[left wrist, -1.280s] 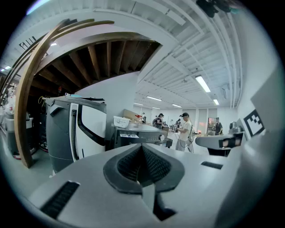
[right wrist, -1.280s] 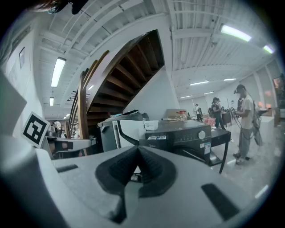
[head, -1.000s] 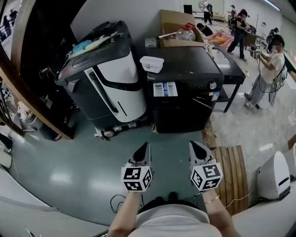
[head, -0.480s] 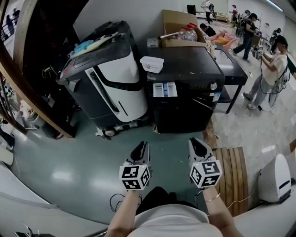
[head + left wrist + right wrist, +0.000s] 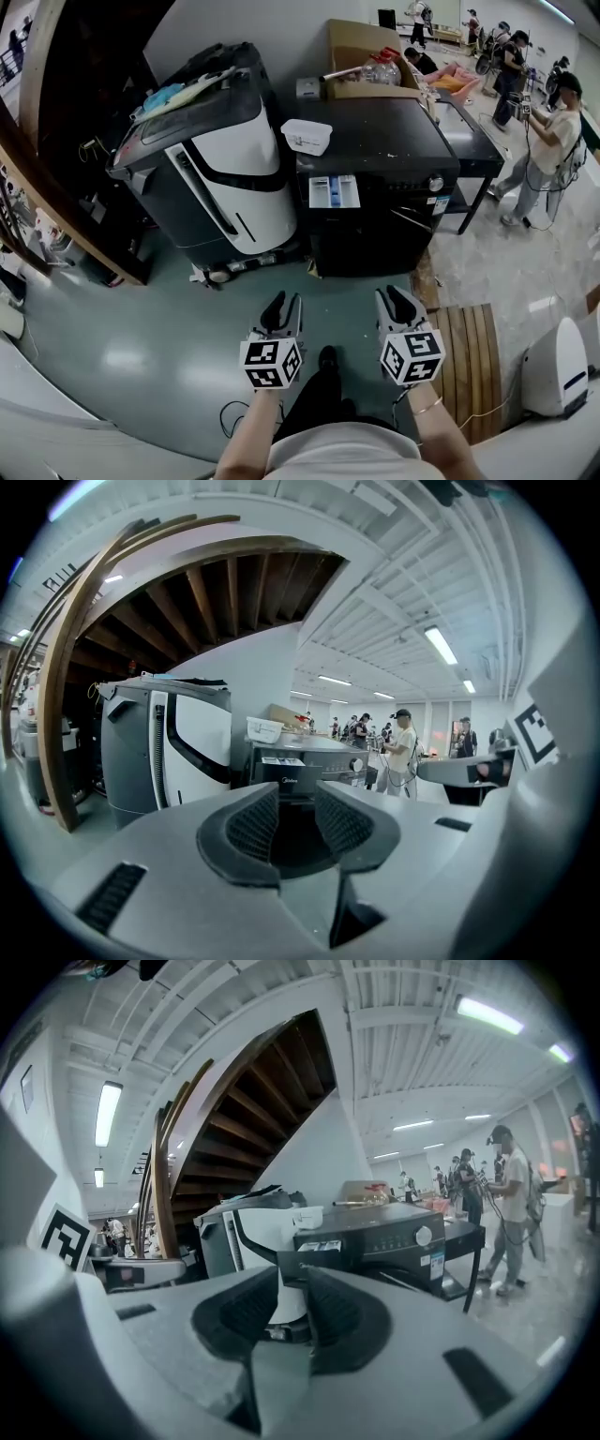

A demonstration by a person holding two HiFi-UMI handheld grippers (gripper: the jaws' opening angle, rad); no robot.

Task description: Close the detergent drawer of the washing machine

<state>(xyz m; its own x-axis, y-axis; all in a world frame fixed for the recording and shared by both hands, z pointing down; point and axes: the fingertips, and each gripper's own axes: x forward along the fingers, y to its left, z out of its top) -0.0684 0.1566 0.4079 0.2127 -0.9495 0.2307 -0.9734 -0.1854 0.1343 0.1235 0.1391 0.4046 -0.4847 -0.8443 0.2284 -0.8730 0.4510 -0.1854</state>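
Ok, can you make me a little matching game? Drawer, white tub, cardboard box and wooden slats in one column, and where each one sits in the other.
Things:
1. drawer
2. white tub
3. cardboard box
4. wooden slats

Places:
A. lying on the floor
B. on top of the washer
C. behind the washer
D. pulled out of the washer's front

Pairs: 1-D, 2-B, 3-C, 4-A
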